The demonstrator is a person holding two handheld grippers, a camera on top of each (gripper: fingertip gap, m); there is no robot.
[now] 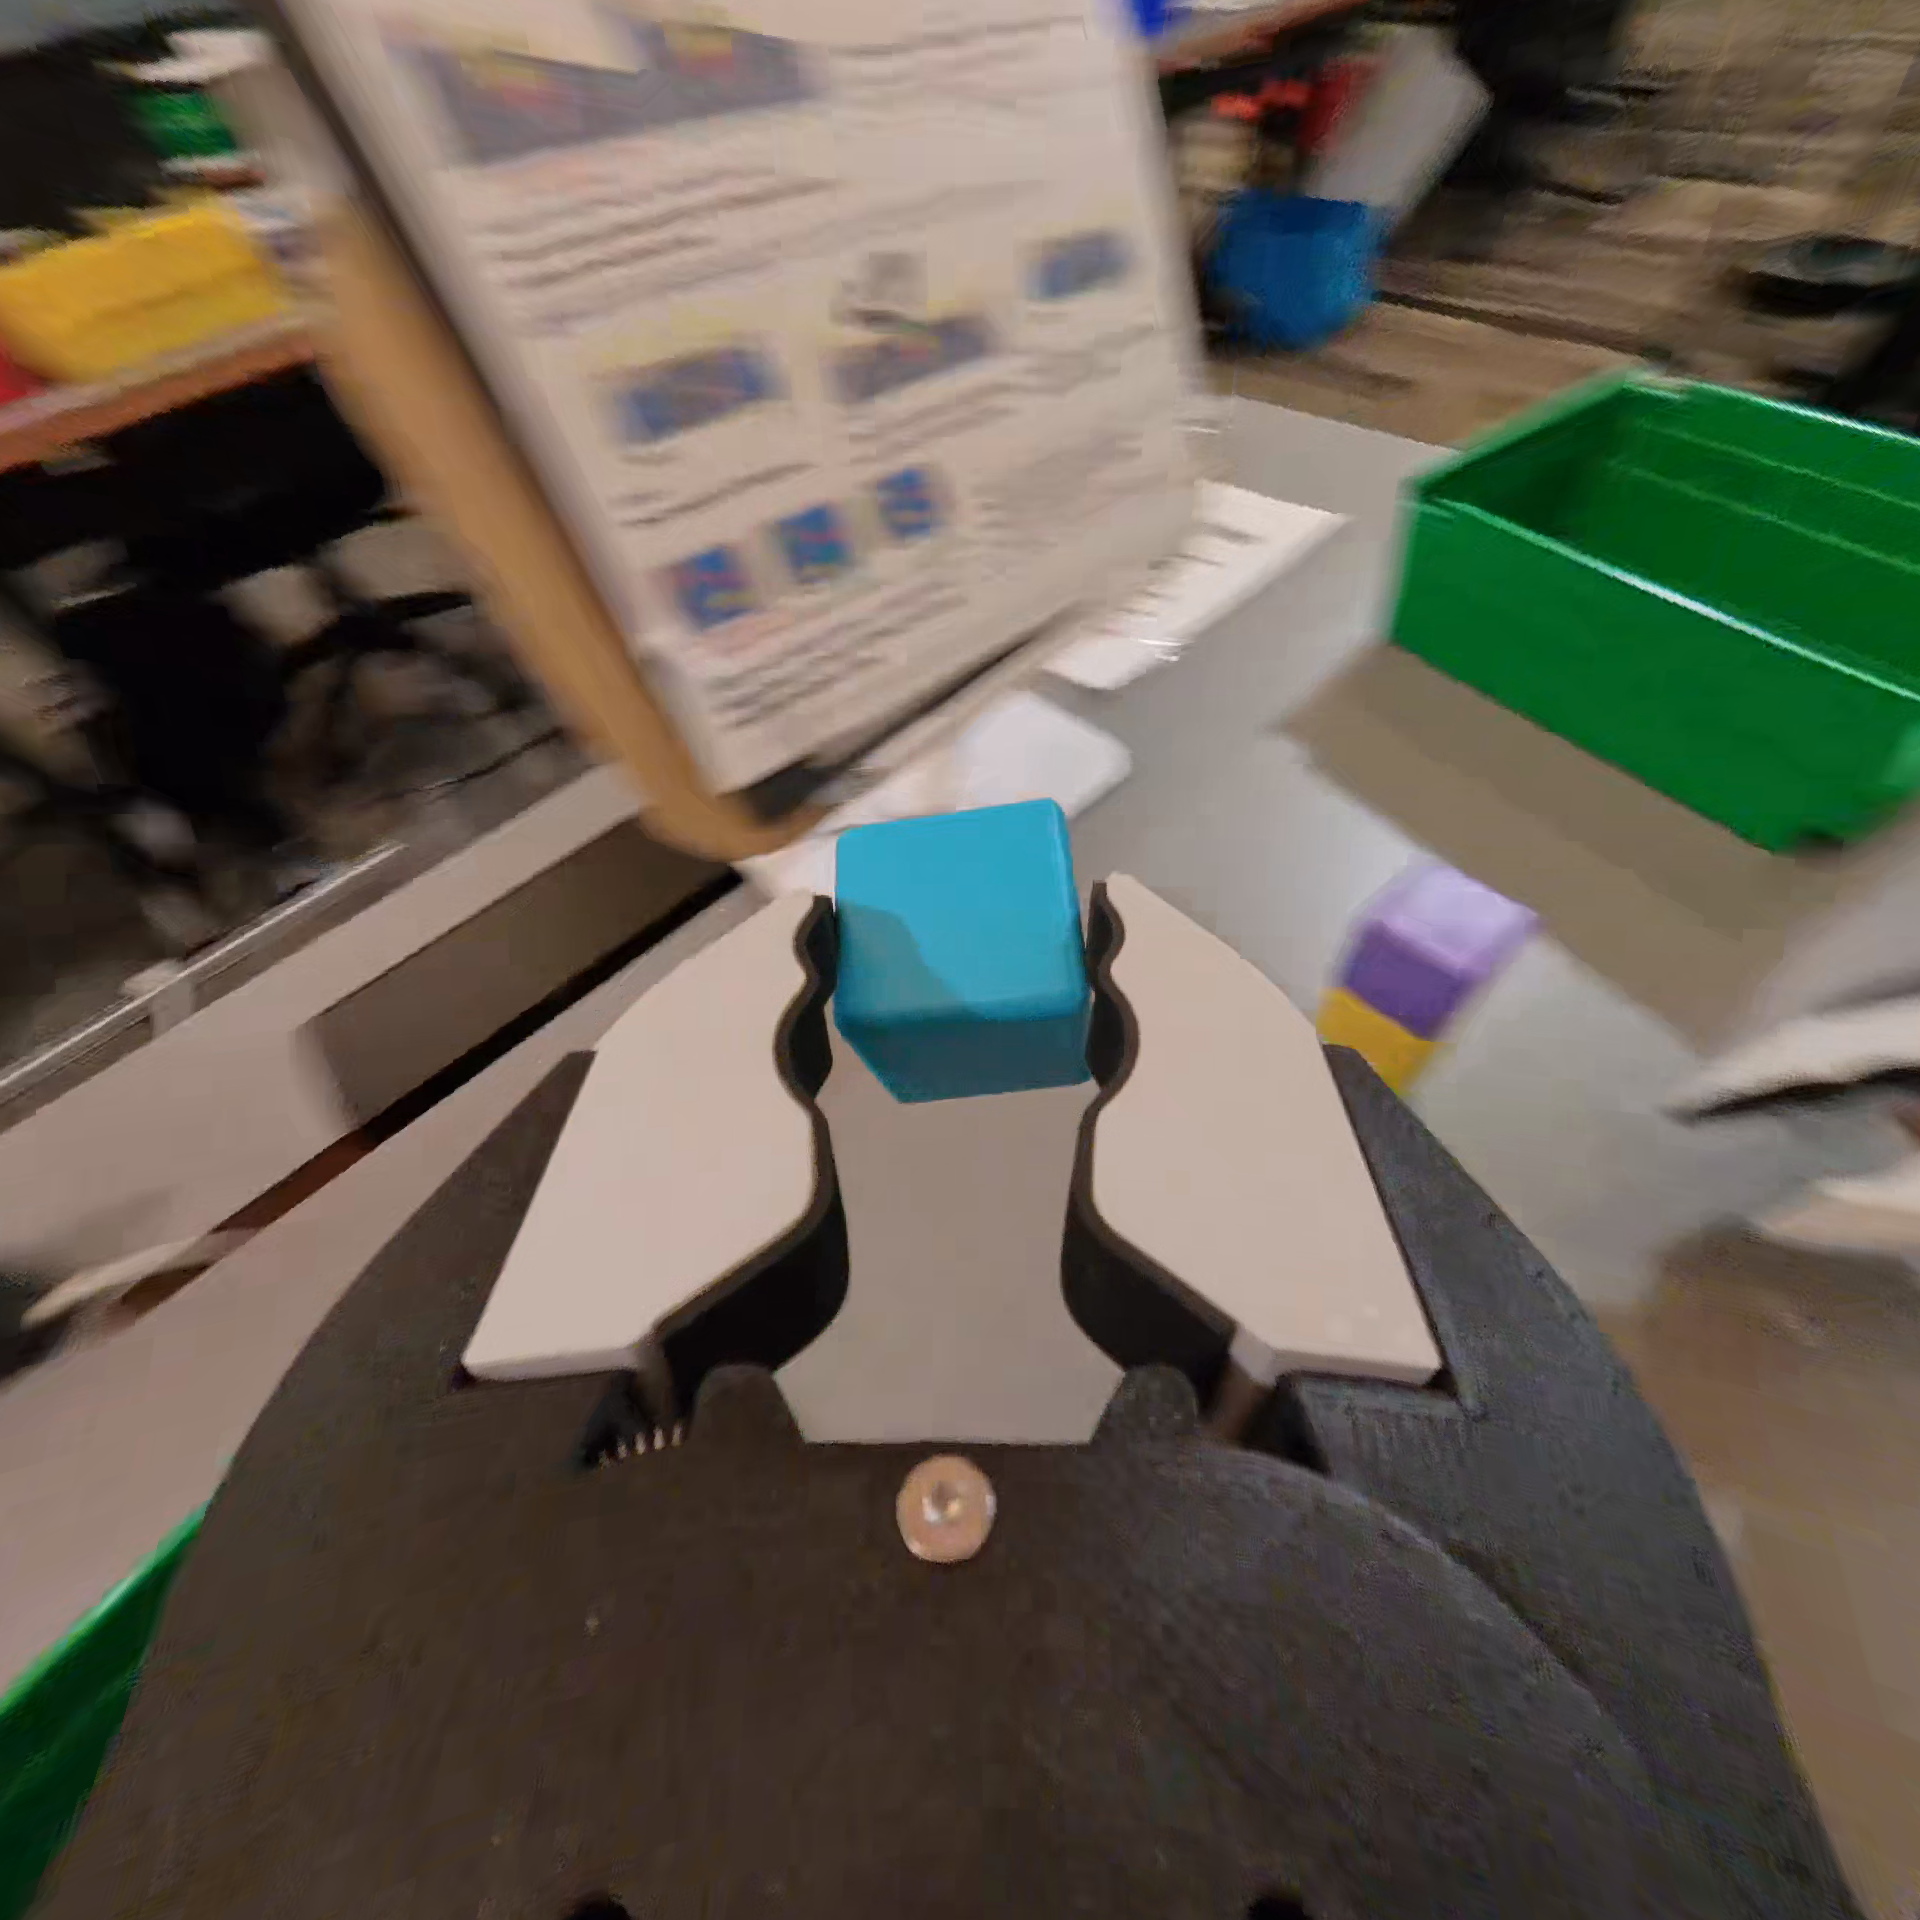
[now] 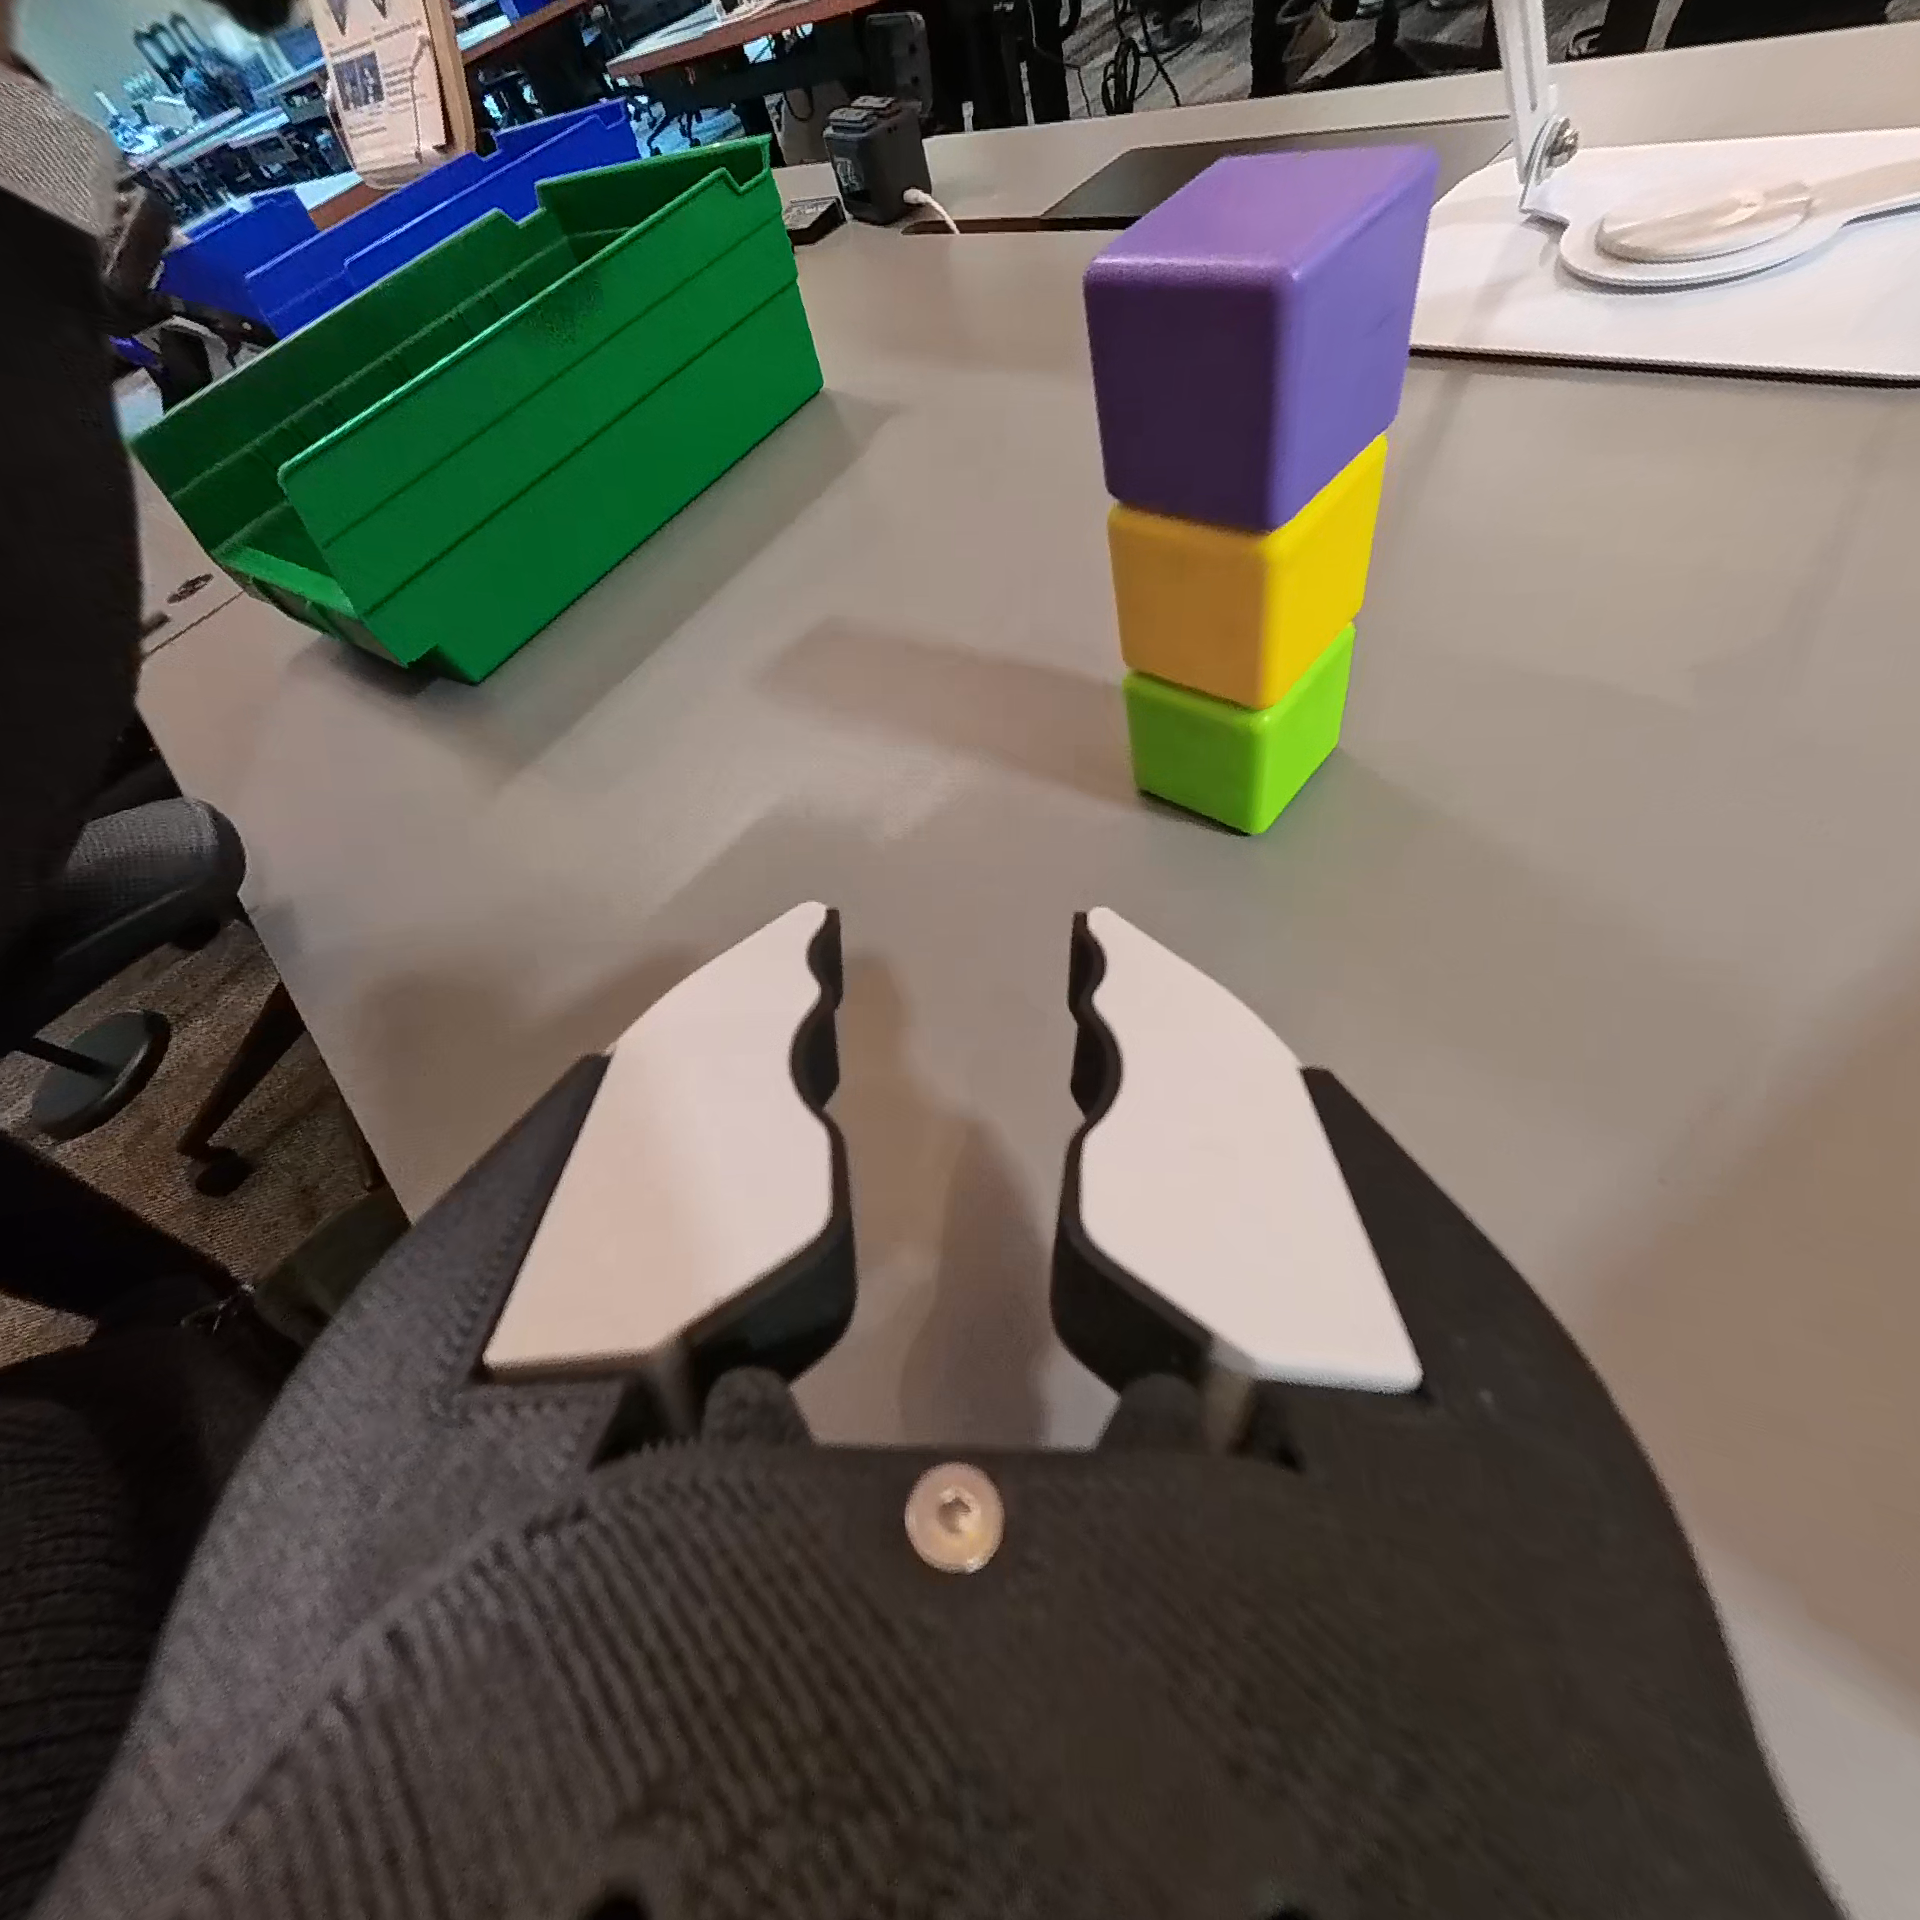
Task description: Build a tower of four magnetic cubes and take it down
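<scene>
Blue cube [image 1: 961, 951] clamped in left gripper [image 1: 961, 935] (tilted) | right gripper [image 2: 956, 961] empty

Both wrist cameras look forward along their tongs — both catch the purple block [image 1: 1434, 961] and green bin [image 2: 499, 436].

bare table [image 2: 644, 831] between green bin [image 2: 582, 499], block stack [image 2: 1242, 582]

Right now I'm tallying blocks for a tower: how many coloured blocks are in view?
4. Blue block in the left tongs; purple, yellow, green stacked on the table. Others may be hidden.
</scene>
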